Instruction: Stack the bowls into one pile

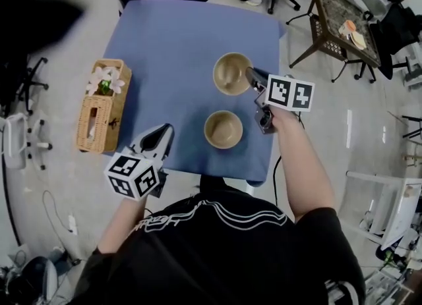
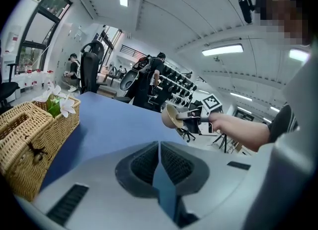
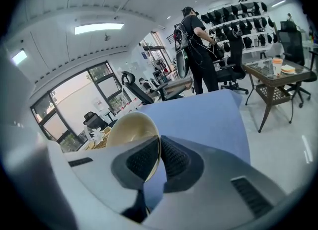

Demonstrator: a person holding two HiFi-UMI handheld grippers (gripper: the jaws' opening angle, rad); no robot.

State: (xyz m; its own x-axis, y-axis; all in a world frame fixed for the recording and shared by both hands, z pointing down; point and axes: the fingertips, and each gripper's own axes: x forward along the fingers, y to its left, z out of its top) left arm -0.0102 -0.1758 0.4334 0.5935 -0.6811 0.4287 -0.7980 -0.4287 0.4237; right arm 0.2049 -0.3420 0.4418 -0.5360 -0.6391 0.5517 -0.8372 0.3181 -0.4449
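Two tan bowls show over the blue table (image 1: pixel 171 40) in the head view. My right gripper (image 1: pixel 251 74) is shut on the right rim of the far bowl (image 1: pixel 231 73), which hangs tilted above the table. In the right gripper view its rim (image 3: pixel 131 127) is pinched between the pads of the right gripper (image 3: pixel 159 140). The left gripper view shows the same bowl (image 2: pixel 171 116) raised in the air. The near bowl (image 1: pixel 223 129) rests upright on the table. My left gripper (image 1: pixel 163 134) hovers at the table's front left, shut and empty (image 2: pixel 159 147).
A wicker basket (image 1: pixel 99 109) with white flowers (image 2: pixel 59 102) stands at the table's left edge. A glass-topped side table (image 1: pixel 343 20) stands off to the right, with office chairs behind the table. A person (image 3: pixel 196 35) stands beyond the far edge.
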